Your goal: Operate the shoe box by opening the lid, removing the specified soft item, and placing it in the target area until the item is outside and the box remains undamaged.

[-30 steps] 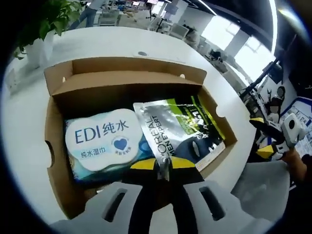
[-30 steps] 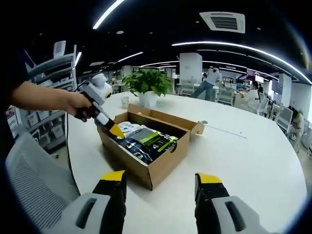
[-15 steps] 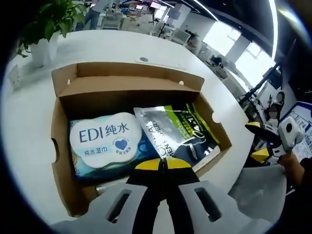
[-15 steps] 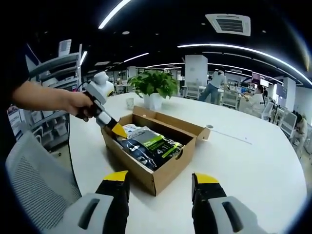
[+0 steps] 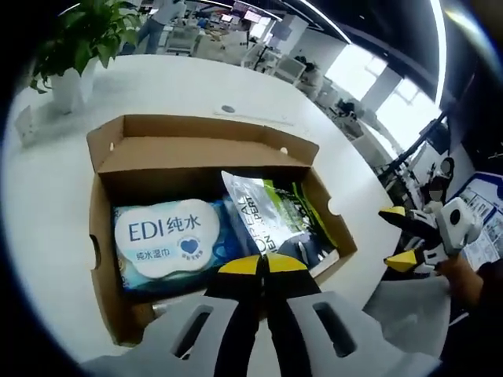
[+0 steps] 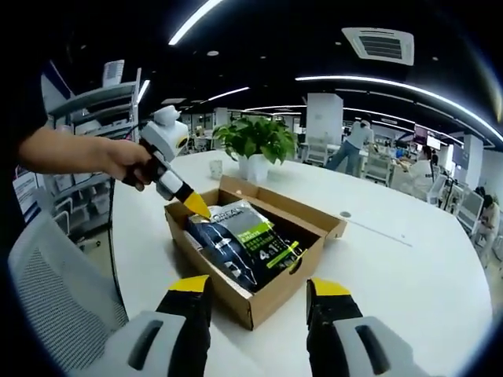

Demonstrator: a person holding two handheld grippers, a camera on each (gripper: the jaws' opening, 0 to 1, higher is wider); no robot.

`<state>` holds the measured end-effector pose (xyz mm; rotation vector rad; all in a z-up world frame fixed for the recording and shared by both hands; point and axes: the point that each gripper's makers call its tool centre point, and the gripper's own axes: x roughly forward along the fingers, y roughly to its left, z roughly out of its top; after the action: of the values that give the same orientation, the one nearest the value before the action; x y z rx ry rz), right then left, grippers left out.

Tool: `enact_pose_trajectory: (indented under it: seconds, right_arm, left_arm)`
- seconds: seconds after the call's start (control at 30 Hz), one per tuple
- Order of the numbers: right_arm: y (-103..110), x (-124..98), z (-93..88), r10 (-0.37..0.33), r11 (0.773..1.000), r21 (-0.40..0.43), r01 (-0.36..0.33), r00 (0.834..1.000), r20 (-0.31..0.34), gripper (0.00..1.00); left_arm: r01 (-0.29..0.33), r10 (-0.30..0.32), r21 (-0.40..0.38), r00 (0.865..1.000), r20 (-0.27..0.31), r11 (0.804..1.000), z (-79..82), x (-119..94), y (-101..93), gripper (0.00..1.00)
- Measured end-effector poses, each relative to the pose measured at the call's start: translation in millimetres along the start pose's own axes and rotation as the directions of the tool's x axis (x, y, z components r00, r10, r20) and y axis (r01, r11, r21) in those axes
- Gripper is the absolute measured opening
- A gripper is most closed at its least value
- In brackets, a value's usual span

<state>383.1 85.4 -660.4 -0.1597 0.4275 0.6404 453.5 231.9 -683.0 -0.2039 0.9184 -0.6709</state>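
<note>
Left gripper view: looking down into open shoe box point(image 5: 102, 236), lid flap folded back at far side. Left tongs point(image 5: 262, 265) pinched together on near corner of silver-and-green pouch point(image 5: 271, 220), yellow tips meeting w/ foil edge between them. Pouch tilted, near end raised above box floor, long axis running away from tongs toward far wall of box. Beside it, on the view's left, white-and-blue wipes pack point(image 5: 169, 236) lying flat, touching pouch's edge. Box sitting on round white surface point(image 5: 196, 86); potted plant point(image 5: 75, 39) well apart at far side. Right tongs point(image 5: 402, 239) off beyond box's right wall, not touching anything.

Right gripper view: right tongs point(image 6: 255, 294) parted wide, nothing between tips, held back from box's near corner. Across box, hand point(image 6: 130, 161) gripping left tongs point(image 6: 196, 208), yellow tip angled down onto pouch's point(image 6: 251, 243) raised end. Pouch slanting up out of box toward that tip, lower end inside against box wall.

Judgement: left clearly nearer and already has the grip; next bit probably a lift up and back along pouch's length to clear wall w/o snagging cardboard. Target area not identifiable here.
</note>
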Motion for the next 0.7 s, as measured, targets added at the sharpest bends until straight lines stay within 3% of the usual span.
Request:
enact_pose_trajectory:
  seconds: [0.7]
  right_arm:
    - [11.8, 42.2, 5.0, 0.040, 0.997, -0.068, -0.041, 0.999, -0.025, 0.34]
  left_arm:
    - [0.034, -0.032, -0.028, 0.998, 0.048, 0.999, 16.7, -9.9, -15.2, 0.00]
